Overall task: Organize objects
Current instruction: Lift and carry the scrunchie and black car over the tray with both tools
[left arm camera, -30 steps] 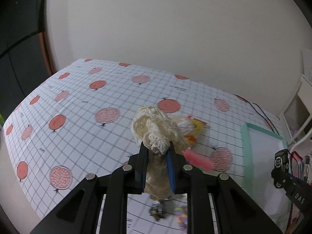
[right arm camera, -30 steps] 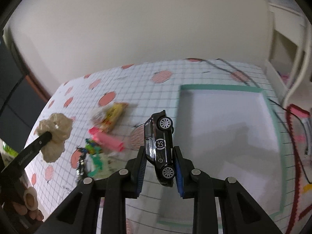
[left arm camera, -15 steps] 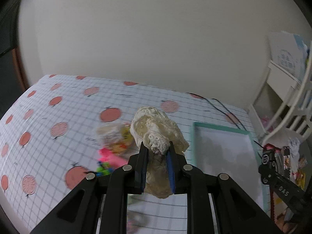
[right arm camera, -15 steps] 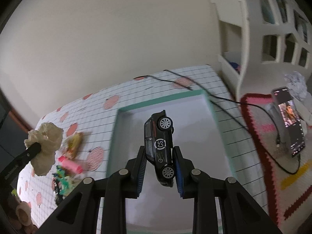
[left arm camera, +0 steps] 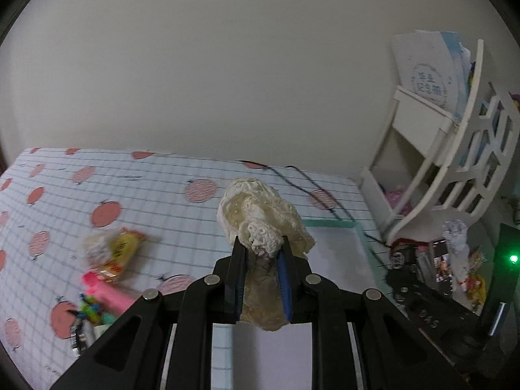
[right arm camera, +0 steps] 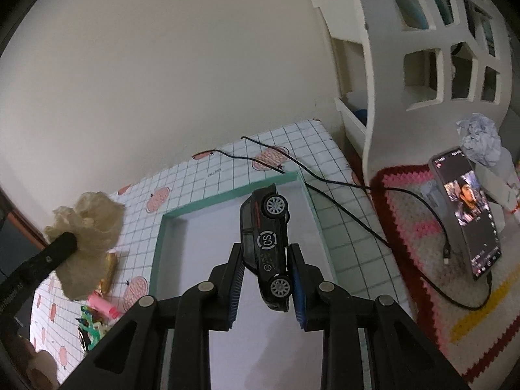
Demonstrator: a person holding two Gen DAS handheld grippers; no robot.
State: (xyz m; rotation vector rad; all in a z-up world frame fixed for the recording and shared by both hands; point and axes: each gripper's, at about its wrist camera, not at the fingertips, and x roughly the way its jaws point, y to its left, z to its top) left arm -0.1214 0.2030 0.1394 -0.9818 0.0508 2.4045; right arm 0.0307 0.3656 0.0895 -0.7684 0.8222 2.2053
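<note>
The right gripper (right arm camera: 266,256) is clenched on a black toy car (right arm camera: 267,247), which hangs nose-up between the blue pads with its wheels facing 3 o'clock and its long axis running from about 6 toward 12 in the right wrist view. Directly beneath and behind it lies the white tray (right arm camera: 159,243) with the teal rim — its floor spreads from under the claw toward 12 o'clock, so the car is already over the tray and the drop looks to be nearly straight down.

The left gripper (left arm camera: 262,271) grasps a cream lace cloth bundle (left arm camera: 260,214), bunched above and below the pads. From this claw the tray (left arm camera: 328,223) sits at roughly 2 o'clock, close by, its teal edge just past the cloth; the bundle seems to hang at the tray's near-left border rather than fully over it.

So the right hand is the nearer one to a release. The rest of the clutter — a yellow snack packet (left arm camera: 117,250) and a pink bar (left arm camera: 104,292) — stays outside the tray at 9 o'clock of the left claw.
</note>
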